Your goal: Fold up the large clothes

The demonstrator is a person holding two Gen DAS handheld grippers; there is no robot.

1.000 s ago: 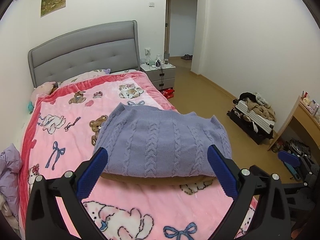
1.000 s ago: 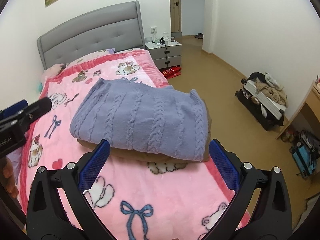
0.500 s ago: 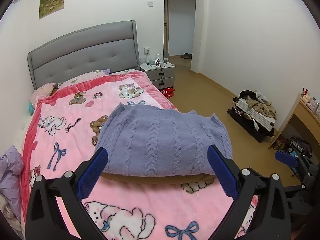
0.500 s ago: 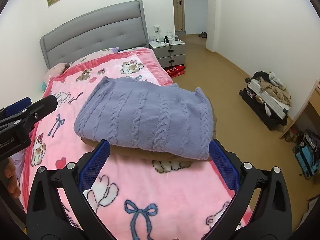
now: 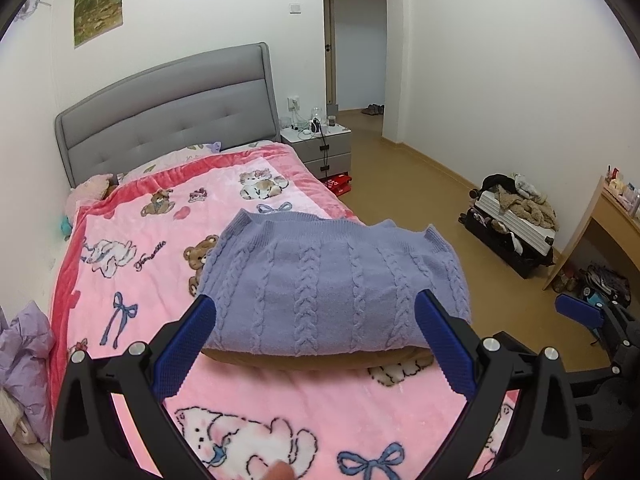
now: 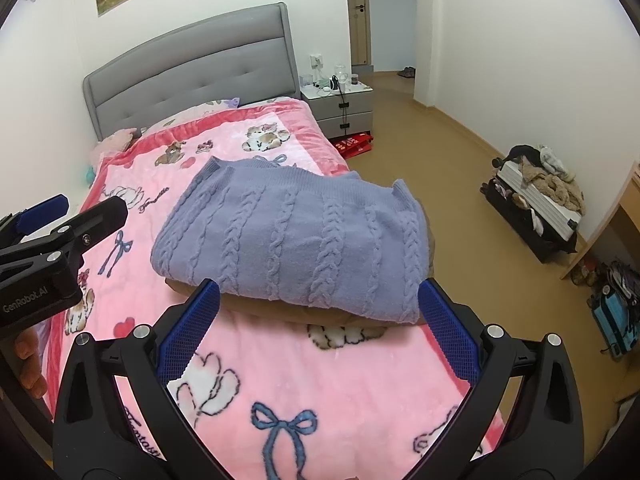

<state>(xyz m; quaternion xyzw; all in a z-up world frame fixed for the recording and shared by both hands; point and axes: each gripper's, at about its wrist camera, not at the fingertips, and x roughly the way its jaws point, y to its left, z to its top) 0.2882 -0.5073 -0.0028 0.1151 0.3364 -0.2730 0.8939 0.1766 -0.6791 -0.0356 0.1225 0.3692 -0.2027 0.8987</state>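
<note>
A lavender cable-knit sweater is seen folded into a thick, rounded rectangle, with ribbed edging along its far side and raised braids running over its top. It is laid on a folded brown garment, of which only a thin edge is visible beneath the near side. The stack is placed on the pink cartoon blanket, toward the bed's 3 o'clock edge. The sweater's long axis is set across the bed, from 9 to 3 o'clock in the left wrist view, and the cables are directed toward 12 o'clock, at the headboard.

The left gripper is held with its blue pads wide apart, nothing between them, just short of the stack's near edge. The right gripper is likewise spread and empty, above the blanket at the stack's near edge.

A grey nightstand is seen at 12 o'clock beside the headboard, an open suitcase heaped with clothes at 3 o'clock on the wooden floor, and two framed pictures on the white wall.
</note>
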